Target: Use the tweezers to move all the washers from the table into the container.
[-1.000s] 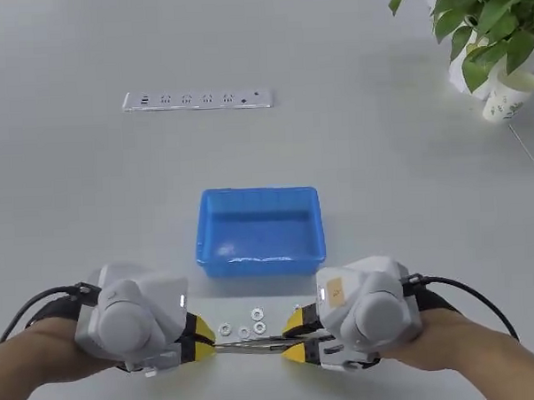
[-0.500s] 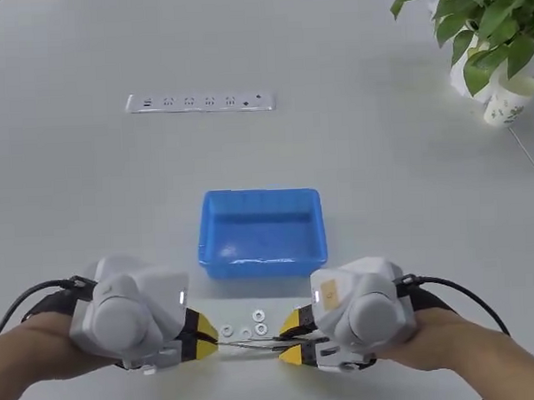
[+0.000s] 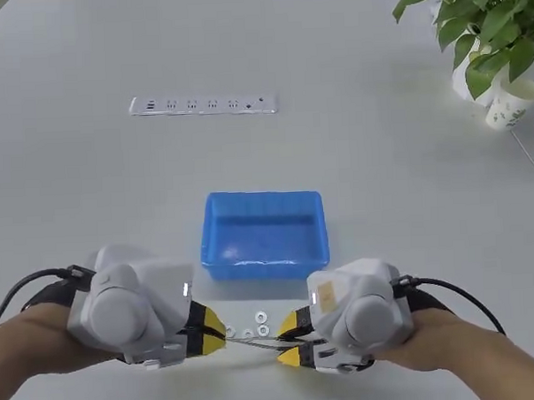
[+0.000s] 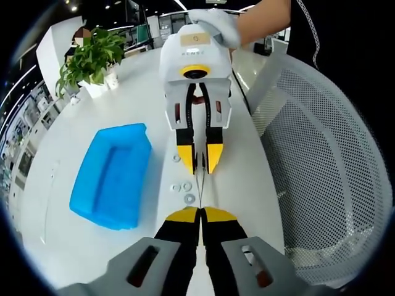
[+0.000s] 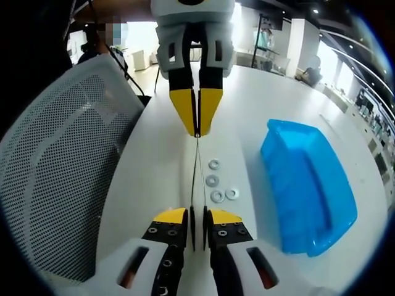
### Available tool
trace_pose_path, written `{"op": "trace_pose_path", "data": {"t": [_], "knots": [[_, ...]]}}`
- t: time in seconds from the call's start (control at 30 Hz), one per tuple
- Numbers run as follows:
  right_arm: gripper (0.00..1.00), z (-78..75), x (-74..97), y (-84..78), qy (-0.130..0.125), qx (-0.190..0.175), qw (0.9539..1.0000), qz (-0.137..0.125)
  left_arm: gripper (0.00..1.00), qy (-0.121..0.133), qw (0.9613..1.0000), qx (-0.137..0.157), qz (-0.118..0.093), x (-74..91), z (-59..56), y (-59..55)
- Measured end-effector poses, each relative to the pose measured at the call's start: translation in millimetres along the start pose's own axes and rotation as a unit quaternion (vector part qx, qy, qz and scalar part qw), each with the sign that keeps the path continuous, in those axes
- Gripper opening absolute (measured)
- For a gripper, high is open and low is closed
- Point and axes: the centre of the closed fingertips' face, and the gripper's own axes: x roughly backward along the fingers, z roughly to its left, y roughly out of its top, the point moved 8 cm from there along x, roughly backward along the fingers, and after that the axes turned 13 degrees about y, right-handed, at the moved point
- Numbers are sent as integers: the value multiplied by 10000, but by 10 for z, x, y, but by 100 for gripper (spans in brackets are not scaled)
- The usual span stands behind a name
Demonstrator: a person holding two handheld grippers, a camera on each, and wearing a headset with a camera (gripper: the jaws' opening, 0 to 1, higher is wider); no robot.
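Both sets of jaws are pinched shut on the tweezers [image 5: 196, 172], one end each. Our left gripper [image 3: 218, 335] and right gripper [image 3: 289, 339] point straight at each other, nearly tip to tip, low over the table [image 3: 90, 199]. Our left hand [image 3: 34, 343] and right hand [image 3: 450, 343] come in from the bottom corners, wrapped round the gripper bodies. Four washers [image 5: 217, 184] lie loose on the table just beside the tweezers, between them and the blue container [image 3: 263, 200].

Washers [image 3: 261, 319] apparently just before container [image 3: 266, 267]
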Motion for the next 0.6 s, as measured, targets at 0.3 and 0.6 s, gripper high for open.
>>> {"op": "trace_pose_path", "data": {"t": [0.3, 0.6], "knots": [[12, 18, 9, 5, -19, 32, 10000, 51, 5, -13, 10000, -56, -56, 32, -7, 67], [8, 7, 35, 31, -102, 123, 9999, 59, 5, 6, 9998, -191, -8, 37, 7, 43]]}}
